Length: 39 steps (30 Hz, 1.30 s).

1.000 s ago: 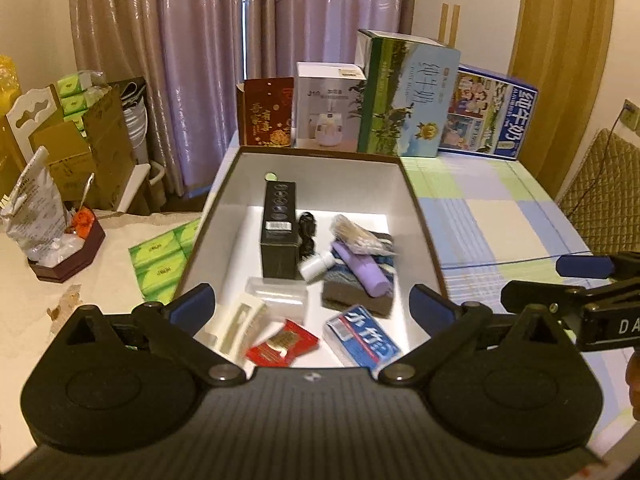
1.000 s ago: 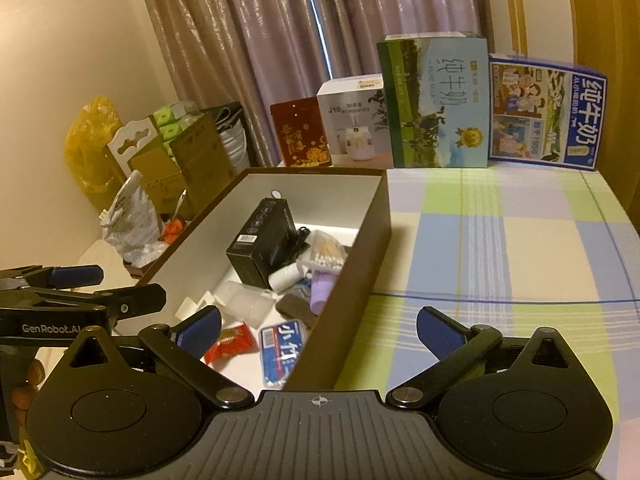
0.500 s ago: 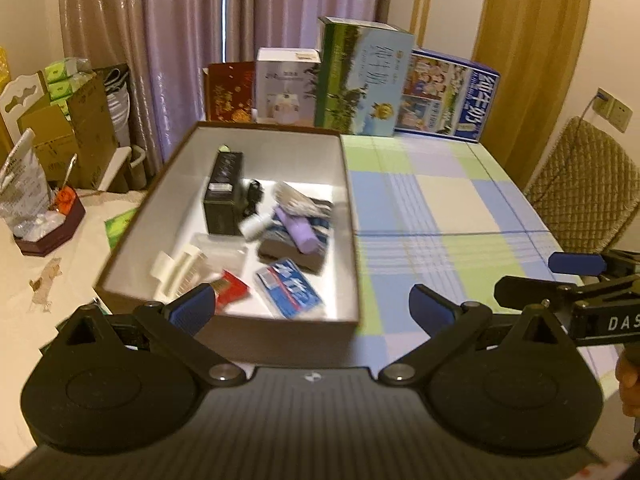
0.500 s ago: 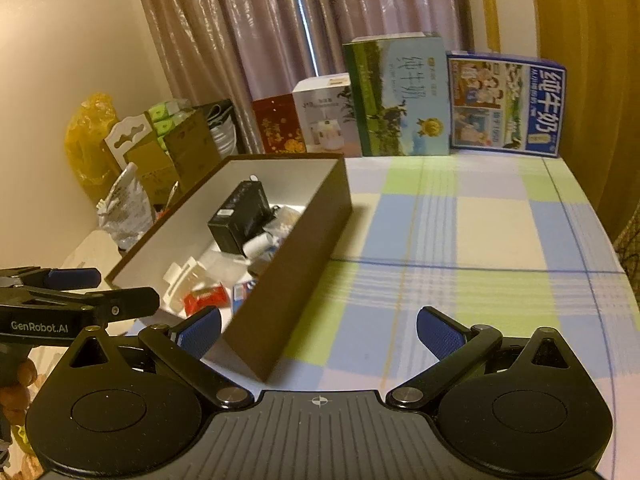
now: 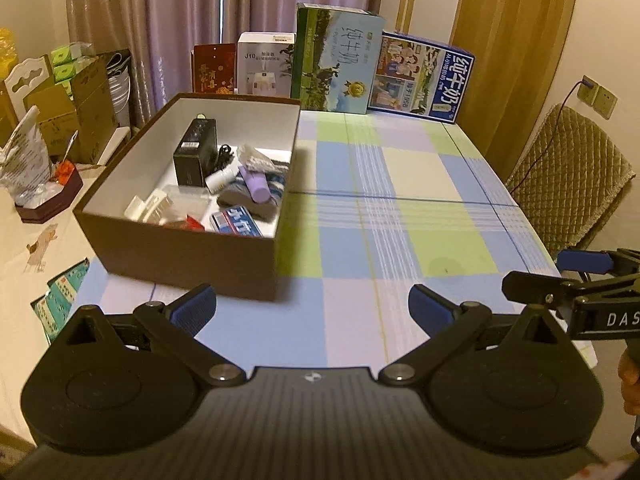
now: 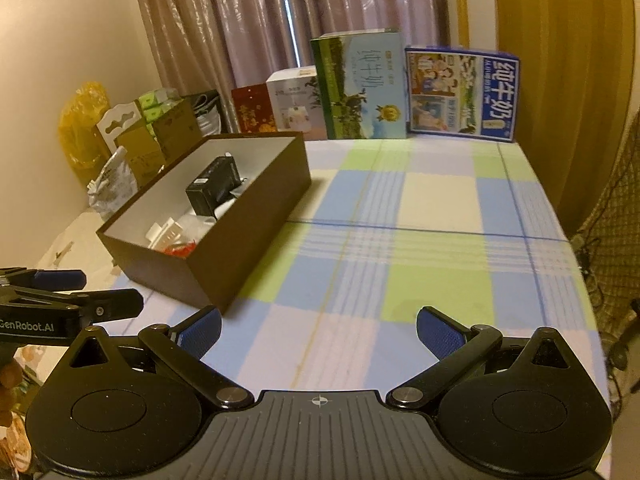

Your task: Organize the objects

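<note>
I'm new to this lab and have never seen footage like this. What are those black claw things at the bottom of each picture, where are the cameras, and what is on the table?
Each black claw is a hand-held gripper with two blue-padded fingers; a person holds one in each hand. A fisheye camera sits on each, looking forward along its fingers. One picture comes from the left gripper, the other from the right gripper. Both are open and hold nothing. On the checked tablecloth stands an open brown box with small items inside, among them a black box and a purple bottle. Printed cartons stand along the far edge.
</note>
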Available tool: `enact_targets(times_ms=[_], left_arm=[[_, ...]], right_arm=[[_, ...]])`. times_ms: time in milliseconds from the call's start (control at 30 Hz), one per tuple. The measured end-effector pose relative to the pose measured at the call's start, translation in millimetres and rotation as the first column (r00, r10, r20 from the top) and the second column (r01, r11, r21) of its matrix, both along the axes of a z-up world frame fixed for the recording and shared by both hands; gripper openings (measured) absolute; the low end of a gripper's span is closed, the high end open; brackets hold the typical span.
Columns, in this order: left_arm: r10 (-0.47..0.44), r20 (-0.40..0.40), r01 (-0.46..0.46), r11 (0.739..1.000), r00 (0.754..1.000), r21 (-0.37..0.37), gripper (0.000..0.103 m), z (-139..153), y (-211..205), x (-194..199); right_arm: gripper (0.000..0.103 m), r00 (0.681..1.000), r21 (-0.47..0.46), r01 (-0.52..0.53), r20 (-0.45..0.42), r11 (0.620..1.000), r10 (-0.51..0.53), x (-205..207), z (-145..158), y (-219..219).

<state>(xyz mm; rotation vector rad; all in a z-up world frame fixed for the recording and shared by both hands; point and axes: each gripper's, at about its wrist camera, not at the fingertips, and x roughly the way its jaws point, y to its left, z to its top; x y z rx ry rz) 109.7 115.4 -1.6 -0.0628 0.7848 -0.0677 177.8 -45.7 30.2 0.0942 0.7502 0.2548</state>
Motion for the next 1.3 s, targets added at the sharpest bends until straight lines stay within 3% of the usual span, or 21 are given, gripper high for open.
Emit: enact_targets(times_ms=[667, 1300], left_arm=[[-0.023, -0.016, 0.024, 0.999, 1.000, 0.028, 0.101, -1, -51, -79], [-0.081, 0.010, 0.081, 0.996, 0.997, 0.033, 0.101, 3, -66, -91]], right_arm=[[0.101, 0.998, -0.032, 0.053, -0.016, 0.998, -0.054, -95, 0, -42], [0.101, 0.991, -0.073, 0.135, -0.018, 0.988, -0.136, -116, 3, -53]])
